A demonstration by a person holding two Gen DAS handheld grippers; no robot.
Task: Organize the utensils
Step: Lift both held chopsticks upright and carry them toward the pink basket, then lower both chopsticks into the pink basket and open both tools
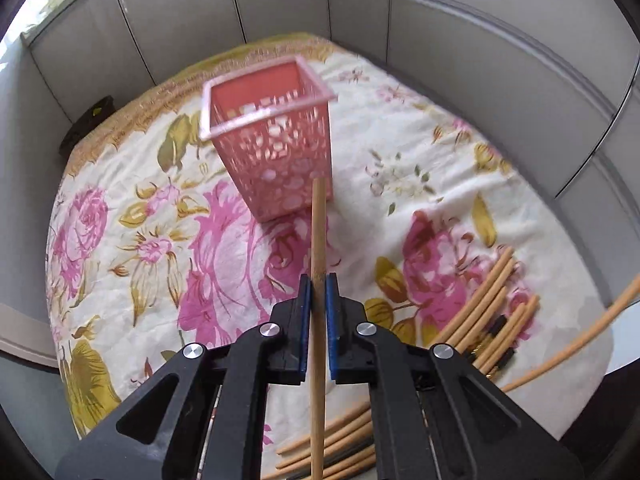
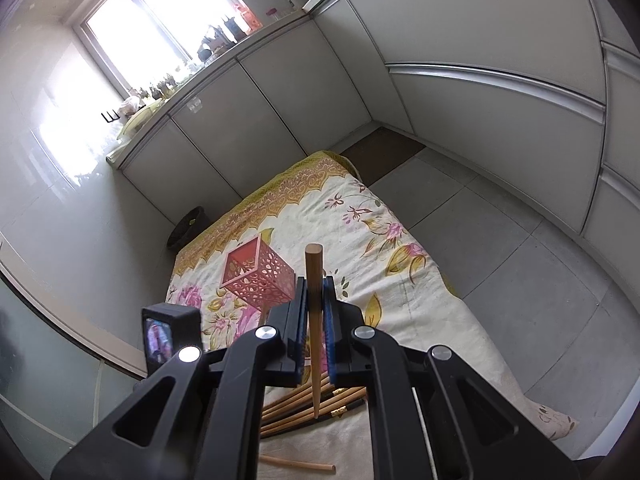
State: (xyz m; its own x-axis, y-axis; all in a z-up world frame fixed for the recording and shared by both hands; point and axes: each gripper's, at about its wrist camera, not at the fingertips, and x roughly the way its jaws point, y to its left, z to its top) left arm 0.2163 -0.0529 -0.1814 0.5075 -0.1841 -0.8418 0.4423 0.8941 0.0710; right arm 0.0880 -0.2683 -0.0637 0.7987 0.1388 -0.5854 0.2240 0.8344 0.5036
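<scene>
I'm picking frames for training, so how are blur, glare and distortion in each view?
Left wrist: basket motion-blurred, especially its rim; chopstick in the left gripper fairly sharp; fisheye bends the cabinets. Right wrist: window blown out, glare on the wall beside it; chopstick and fingers sharp.

Bright window (image 2: 136,28) seen upper left, glare cast over glossy wall (image 2: 60,168). Grey cabinets (image 2: 248,120) ranged beneath cluttered counter (image 2: 208,64). Grey tiled floor (image 2: 520,260) shown right. Floral cloth (image 2: 360,232) spread over low table.
</scene>
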